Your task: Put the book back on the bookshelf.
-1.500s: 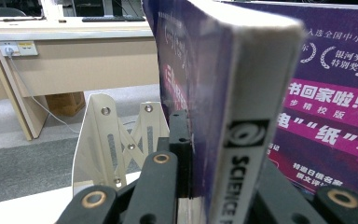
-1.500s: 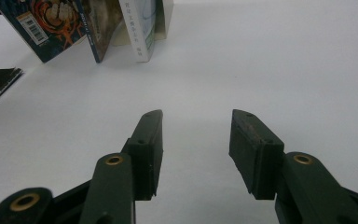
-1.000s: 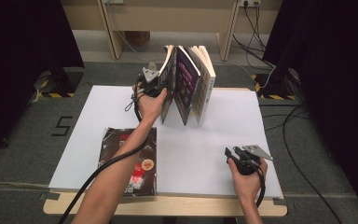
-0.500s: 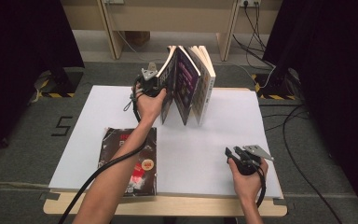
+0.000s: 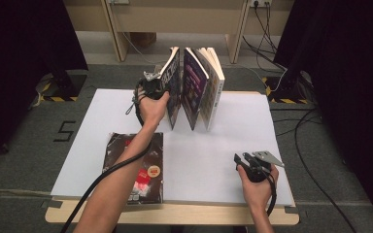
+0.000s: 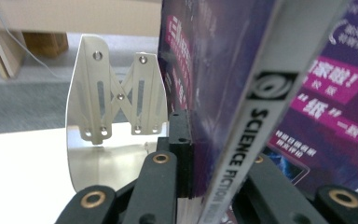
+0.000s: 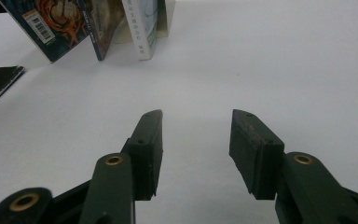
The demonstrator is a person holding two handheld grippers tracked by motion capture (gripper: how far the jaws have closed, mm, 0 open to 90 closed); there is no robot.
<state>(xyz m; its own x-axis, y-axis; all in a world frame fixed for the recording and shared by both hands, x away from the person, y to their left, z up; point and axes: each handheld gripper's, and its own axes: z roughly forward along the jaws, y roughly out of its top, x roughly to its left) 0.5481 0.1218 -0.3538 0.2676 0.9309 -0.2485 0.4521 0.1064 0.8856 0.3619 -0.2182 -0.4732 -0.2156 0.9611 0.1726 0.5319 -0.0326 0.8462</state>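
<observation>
Three books stand leaning together at the far middle of the white table (image 5: pixel 102 111). My left gripper (image 5: pixel 158 80) reaches them from the left, and its jaws have just been closing on the leftmost book (image 5: pixel 174 82). In the left gripper view my left gripper (image 6: pixel 216 154) has its pads pressed on that purple book (image 6: pixel 247 140), either side of its lower spine. My right gripper (image 5: pixel 240 159) rests low near the front right of the table. Its jaws (image 7: pixel 196 140) stand open over bare white surface with nothing between them.
A shiny metal bookend (image 6: pixel 114 107) stands just left of the gripped book. Two more upright books (image 5: pixel 194 87) (image 5: pixel 212 82) lean to its right. A dark book (image 5: pixel 138 167) lies flat at the front left, under my left forearm. Cables trail on the floor around the table.
The left hand has edged slightly left at the leftmost book, which now stands a little apart from its neighbour. The right hand and gripper have not moved.
</observation>
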